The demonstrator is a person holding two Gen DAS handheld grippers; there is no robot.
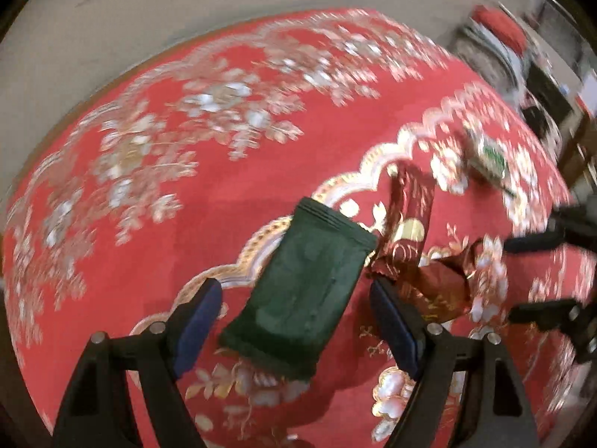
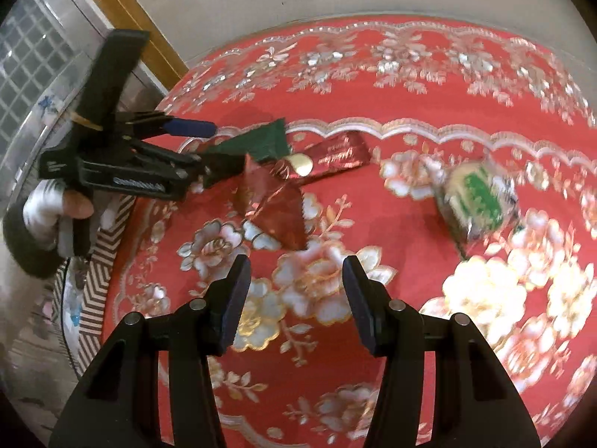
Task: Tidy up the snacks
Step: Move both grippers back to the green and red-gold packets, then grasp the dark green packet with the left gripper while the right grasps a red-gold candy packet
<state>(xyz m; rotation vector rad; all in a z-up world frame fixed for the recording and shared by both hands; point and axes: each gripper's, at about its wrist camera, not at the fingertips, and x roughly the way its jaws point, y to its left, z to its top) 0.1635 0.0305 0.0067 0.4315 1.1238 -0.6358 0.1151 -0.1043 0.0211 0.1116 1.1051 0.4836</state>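
Observation:
A dark green snack packet [image 1: 302,291] lies between the fingers of my left gripper [image 1: 294,317], with a gap showing at each blue pad, so the jaws are open. Just right of it lie a long red packet with gold lettering [image 1: 410,201] and a crumpled dark red wrapper [image 1: 444,287]. Farther right sits a blurred green-and-white packet [image 1: 488,156]. My right gripper [image 2: 296,291] hovers open over the cloth, nothing between its fingers; the dark red wrapper [image 2: 276,205] is just beyond its tips. The left gripper [image 2: 194,145] is at the green packet [image 2: 257,142], held by a gloved hand [image 2: 48,209].
A round table under a red cloth with gold and silver flowers [image 2: 410,86] carries everything. Beyond its rim is pale floor, a gridded window with a wooden frame [image 2: 123,22] and a chevron-patterned cushion [image 2: 93,291]. A red item and clutter [image 1: 500,26] stand past the far right edge.

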